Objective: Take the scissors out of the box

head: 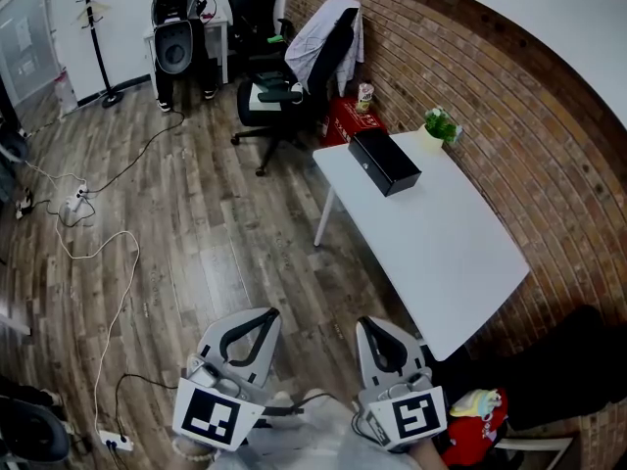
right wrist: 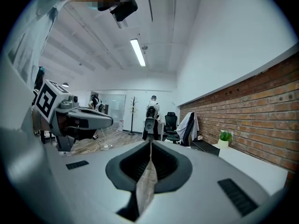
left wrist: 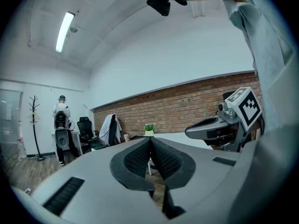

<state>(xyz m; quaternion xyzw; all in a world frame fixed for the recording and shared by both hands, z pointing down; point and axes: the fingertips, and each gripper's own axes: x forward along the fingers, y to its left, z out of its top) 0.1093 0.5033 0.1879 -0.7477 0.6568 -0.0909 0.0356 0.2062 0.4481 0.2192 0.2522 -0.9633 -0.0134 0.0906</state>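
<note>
A shut black box lies at the far end of a white table, by the brick wall. No scissors show in any view. Both grippers are held low and close to the body, well short of the table. My left gripper is shut and holds nothing; its ribbed pads meet at the tip. My right gripper is also shut and empty, its jaws pressed together. The box appears far ahead in the right gripper view. Each gripper view shows the other gripper off to one side.
A small potted plant stands beyond the box. Office chairs crowd the table's far end. Cables and a power strip trail over the wooden floor at left. A red bag lies near the table's front corner.
</note>
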